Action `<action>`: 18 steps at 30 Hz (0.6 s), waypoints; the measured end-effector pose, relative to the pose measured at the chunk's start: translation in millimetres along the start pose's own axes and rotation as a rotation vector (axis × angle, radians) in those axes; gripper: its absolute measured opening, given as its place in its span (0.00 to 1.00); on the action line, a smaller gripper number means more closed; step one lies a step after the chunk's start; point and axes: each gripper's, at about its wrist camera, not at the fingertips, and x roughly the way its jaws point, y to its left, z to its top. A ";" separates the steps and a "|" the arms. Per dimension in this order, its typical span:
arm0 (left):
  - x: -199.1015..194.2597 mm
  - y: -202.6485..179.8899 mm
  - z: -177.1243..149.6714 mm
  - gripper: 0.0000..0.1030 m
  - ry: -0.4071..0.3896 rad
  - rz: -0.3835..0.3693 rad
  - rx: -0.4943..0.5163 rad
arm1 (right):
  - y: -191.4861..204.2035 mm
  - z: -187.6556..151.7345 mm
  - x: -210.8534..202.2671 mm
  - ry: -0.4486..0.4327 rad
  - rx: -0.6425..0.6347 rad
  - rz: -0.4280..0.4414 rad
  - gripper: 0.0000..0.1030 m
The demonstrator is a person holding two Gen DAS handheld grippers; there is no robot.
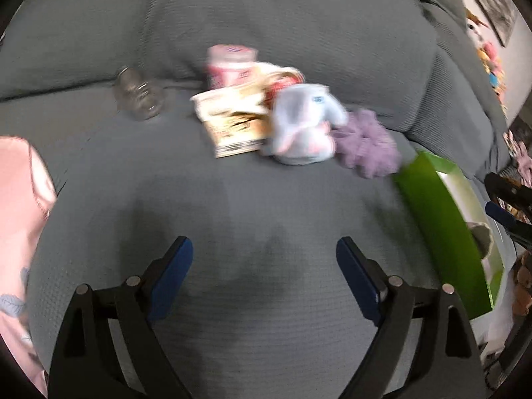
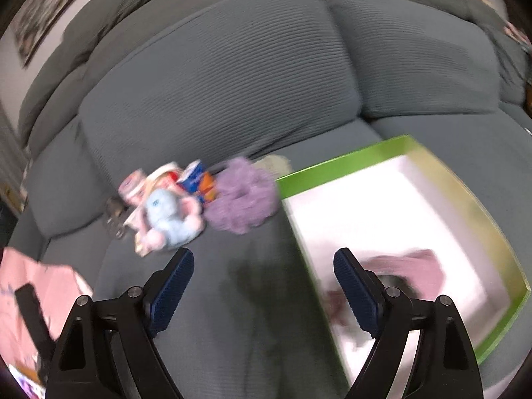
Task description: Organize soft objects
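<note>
Both the left gripper [image 1: 264, 259] and the right gripper [image 2: 264, 269] hang with fingers spread wide and empty over the grey sofa seat [image 1: 232, 199], where a pale blue plush toy [image 1: 302, 126] touches a purple pouf [image 1: 365, 146] near the green-rimmed box [image 2: 339, 163].

**Lighting and image quality, both wrist views**

Soft, even indoor light. Motion blur smears the toy [image 1: 301, 124], pouf [image 1: 365, 153] and box [image 2: 392, 229]; the gripper fingers [image 1: 173, 276] stay sharp. Faint gripper shadows darken the sofa [image 1: 266, 199]. The box's white floor glares. Fisheye bending curves the edges, corners vignetted black.
</note>
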 end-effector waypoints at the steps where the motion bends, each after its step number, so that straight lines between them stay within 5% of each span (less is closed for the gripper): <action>1: 2.8 7.8 1.4 0.85 0.006 -0.004 -0.015 | 8.6 -1.4 6.1 0.012 -0.016 0.014 0.84; 5: 4.6 35.2 2.8 0.85 0.023 -0.030 -0.134 | 35.4 -6.5 21.5 0.003 -0.038 0.069 0.84; 10: -3.5 38.6 4.2 0.85 -0.014 0.007 -0.119 | 75.6 -11.8 41.4 0.024 -0.118 0.135 0.84; 15: -9.0 51.8 8.2 0.85 -0.014 -0.068 -0.183 | 107.2 -7.0 76.3 0.057 -0.146 0.205 0.84; 18: -11.4 56.2 11.7 0.85 -0.014 -0.045 -0.184 | 117.0 -0.6 100.5 0.088 -0.132 0.175 0.84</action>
